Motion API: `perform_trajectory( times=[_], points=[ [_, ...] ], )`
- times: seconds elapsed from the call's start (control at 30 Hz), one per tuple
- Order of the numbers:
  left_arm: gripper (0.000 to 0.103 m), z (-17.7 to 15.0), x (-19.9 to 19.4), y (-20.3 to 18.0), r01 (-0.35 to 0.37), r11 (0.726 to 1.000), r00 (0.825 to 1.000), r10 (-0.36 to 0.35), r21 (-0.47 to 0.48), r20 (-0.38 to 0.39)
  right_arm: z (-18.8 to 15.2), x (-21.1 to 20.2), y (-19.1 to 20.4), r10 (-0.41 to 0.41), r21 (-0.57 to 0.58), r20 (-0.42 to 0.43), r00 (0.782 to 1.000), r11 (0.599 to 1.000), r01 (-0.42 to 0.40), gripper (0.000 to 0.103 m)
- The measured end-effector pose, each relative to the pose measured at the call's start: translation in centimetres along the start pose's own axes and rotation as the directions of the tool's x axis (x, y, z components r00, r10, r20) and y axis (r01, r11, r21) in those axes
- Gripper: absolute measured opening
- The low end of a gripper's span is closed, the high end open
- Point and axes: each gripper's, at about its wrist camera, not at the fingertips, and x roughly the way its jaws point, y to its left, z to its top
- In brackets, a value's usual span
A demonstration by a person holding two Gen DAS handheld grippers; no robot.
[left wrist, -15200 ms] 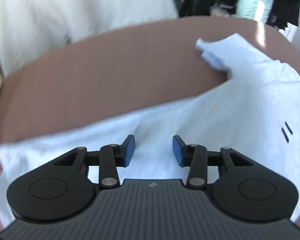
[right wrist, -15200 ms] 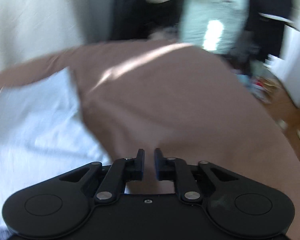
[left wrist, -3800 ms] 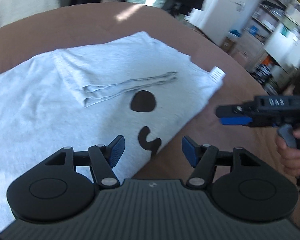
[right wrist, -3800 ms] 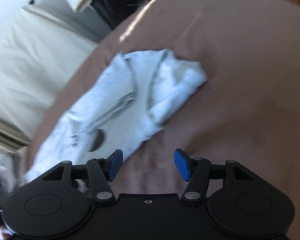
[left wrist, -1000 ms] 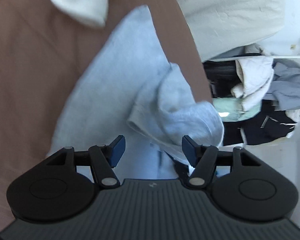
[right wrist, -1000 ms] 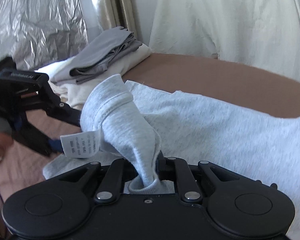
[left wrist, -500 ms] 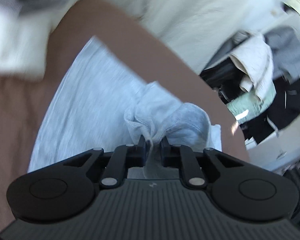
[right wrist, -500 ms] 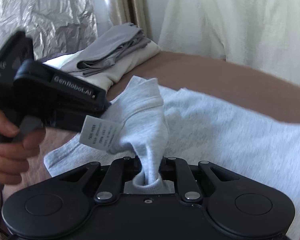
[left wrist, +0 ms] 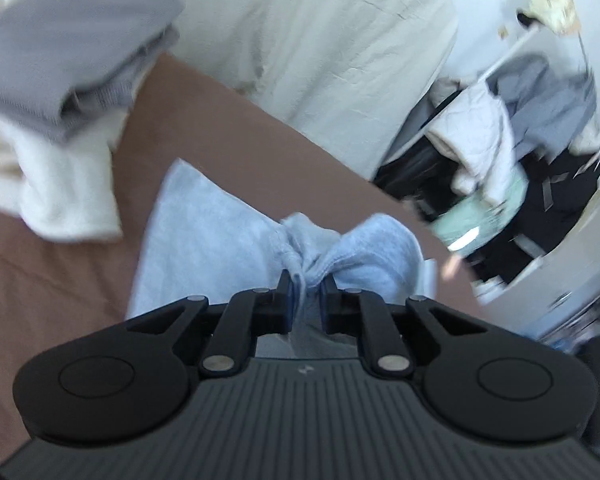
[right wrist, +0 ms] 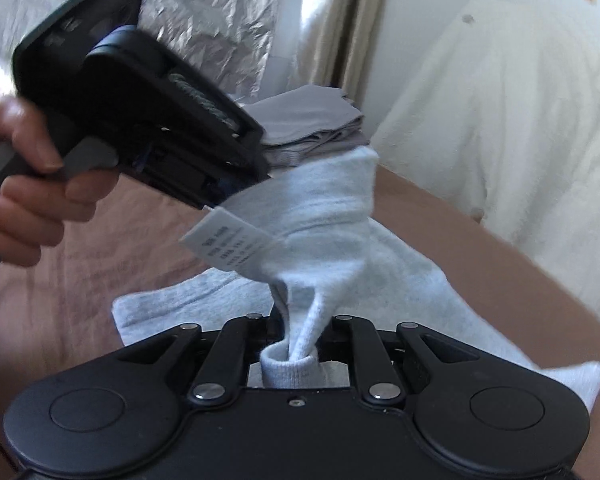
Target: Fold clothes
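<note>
A light grey T-shirt [left wrist: 204, 236] lies on the brown bedcover [left wrist: 40, 304], one end pulled up into a bunch. My left gripper [left wrist: 305, 285] is shut on that bunched cloth. In the right wrist view my right gripper [right wrist: 300, 334] is shut on another fold of the same T-shirt [right wrist: 328, 236], which rises between its fingers. A white care label [right wrist: 230, 242] hangs from the lifted edge. The left gripper [right wrist: 236, 190], held by a hand [right wrist: 20, 184], grips the lifted edge just above the label; its fingertips are hidden by cloth there.
A stack of folded clothes, grey [left wrist: 60, 56] over cream [left wrist: 68, 200], sits on the bed to the left, grey top [right wrist: 308, 120] in the right wrist view too. A cream pillow [left wrist: 320, 52] leans behind. A cluttered clothes rack [left wrist: 520, 152] stands at right. Crinkled silver sheeting [right wrist: 204, 12] covers the wall.
One second ago my left gripper was open beside the bunched cloth; it has since shut on it. Both grippers now lift the shirt's edge higher. The right gripper kept its hold.
</note>
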Motion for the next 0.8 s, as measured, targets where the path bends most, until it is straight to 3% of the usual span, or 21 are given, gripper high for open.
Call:
perform_trajectory(
  times=[0.23, 0.33, 0.37, 0.4, 0.43, 0.47, 0.5, 0.6, 0.7, 0.8],
  points=[
    [0.011, -0.7, -1.8, 0.5, -0.048, 0.999, 0.999, 0.048, 0.022, -0.003, -0.9, 1.6, 2.1, -0.016, -0.064, -0.016, 1.000, 0.998, 0.015, 0.015],
    [0.011, -1.1, -1.6, 1.3, -0.130, 0.992, 0.989, 0.129, -0.004, -0.079, -1.3, 1.7, 2.2, 0.000, -0.088, -0.020, 1.000, 0.996, -0.001, 0.019],
    [0.011, -1.4, -1.0, 1.5, -0.185, 0.983, 0.975, 0.185, 0.010, -0.125, -1.5, 1.9, 2.3, 0.006, -0.095, -0.033, 0.999, 0.995, -0.010, 0.024],
    [0.011, -1.6, -0.3, 1.8, -0.244, 0.969, 0.954, 0.245, 0.030, -0.172, -1.6, 2.4, 2.3, 0.019, -0.100, -0.057, 0.998, 0.995, -0.025, 0.039],
    [0.010, -1.9, 0.3, 2.2, -0.310, 0.950, 0.925, 0.313, 0.049, -0.216, -1.9, 2.9, 2.5, 0.041, -0.103, -0.097, 0.994, 0.993, -0.051, 0.044],
    [0.010, -2.2, 0.8, 2.7, -0.364, 0.929, 0.897, 0.368, 0.063, -0.245, -2.1, 3.2, 2.7, 0.056, -0.114, -0.125, 0.991, 0.991, -0.070, 0.046],
    [0.010, -2.1, 0.7, 3.1, -0.378, 0.924, 0.892, 0.380, 0.058, -0.245, -2.3, 3.3, 3.0, 0.059, -0.132, -0.133, 0.989, 0.988, -0.077, 0.046],
    [0.010, -0.9, -1.2, 3.5, -0.361, 0.933, 0.919, 0.357, 0.005, -0.169, -2.6, 2.6, 3.5, 0.072, -0.151, -0.147, 0.987, 0.984, -0.094, 0.050],
    [0.012, 0.1, -3.4, 3.2, -0.340, 0.940, 0.938, 0.339, 0.002, -0.069, -2.2, 0.4, 2.5, 0.151, -0.047, -0.140, 0.979, 0.986, -0.159, 0.057],
    [0.013, 0.8, -4.6, 3.3, -0.256, 0.966, 0.967, 0.255, -0.038, -0.018, -2.6, -2.3, 0.1, 0.179, 0.080, -0.114, 0.977, 0.982, -0.170, 0.059]
  ],
)
